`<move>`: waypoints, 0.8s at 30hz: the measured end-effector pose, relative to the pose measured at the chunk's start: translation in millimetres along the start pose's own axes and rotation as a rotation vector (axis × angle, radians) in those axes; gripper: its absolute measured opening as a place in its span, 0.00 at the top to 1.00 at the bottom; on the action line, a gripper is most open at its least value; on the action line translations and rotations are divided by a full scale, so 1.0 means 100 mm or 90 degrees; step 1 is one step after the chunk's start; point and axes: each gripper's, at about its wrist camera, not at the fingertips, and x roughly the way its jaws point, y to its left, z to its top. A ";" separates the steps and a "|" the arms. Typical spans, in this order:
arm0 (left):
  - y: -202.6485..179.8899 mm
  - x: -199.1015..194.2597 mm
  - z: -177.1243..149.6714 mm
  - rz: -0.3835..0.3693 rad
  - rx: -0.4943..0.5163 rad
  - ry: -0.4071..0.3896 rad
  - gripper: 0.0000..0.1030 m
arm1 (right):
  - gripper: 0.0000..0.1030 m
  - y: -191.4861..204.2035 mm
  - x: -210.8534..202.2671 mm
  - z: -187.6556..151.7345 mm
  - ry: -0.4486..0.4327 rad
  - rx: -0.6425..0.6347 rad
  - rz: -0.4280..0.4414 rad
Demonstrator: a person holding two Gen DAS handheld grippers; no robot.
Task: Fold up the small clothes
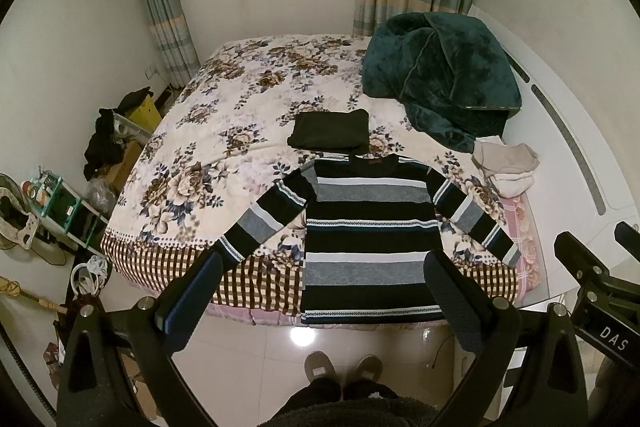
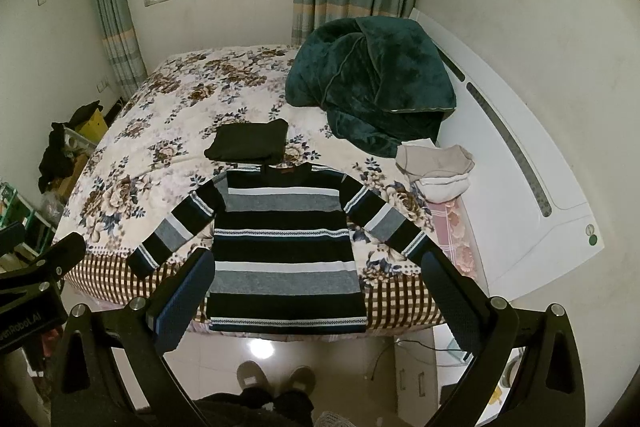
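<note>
The striped sweater [image 1: 370,239] looks a matt knit, the green blanket [image 1: 440,75] plush and faintly shiny, the floor [image 1: 260,351] glossy tile, the bedspread [image 1: 224,131] soft cloth.

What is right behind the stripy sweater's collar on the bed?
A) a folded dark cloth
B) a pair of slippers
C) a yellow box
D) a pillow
A: a folded dark garment lies on the floral bedspread just past the collar of the striped sweater, which is spread flat with its sleeves out.
</note>
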 end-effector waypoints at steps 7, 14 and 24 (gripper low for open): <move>-0.01 0.00 -0.07 0.001 0.001 -0.004 0.00 | 0.00 -0.02 0.01 -0.03 -0.002 0.003 0.001; -0.01 0.00 -0.08 0.001 0.002 -0.006 0.00 | 0.00 -0.03 0.01 -0.04 -0.003 0.005 0.000; -0.01 -0.03 0.05 0.001 0.000 -0.010 0.00 | 0.00 0.02 -0.11 0.10 -0.004 0.004 0.002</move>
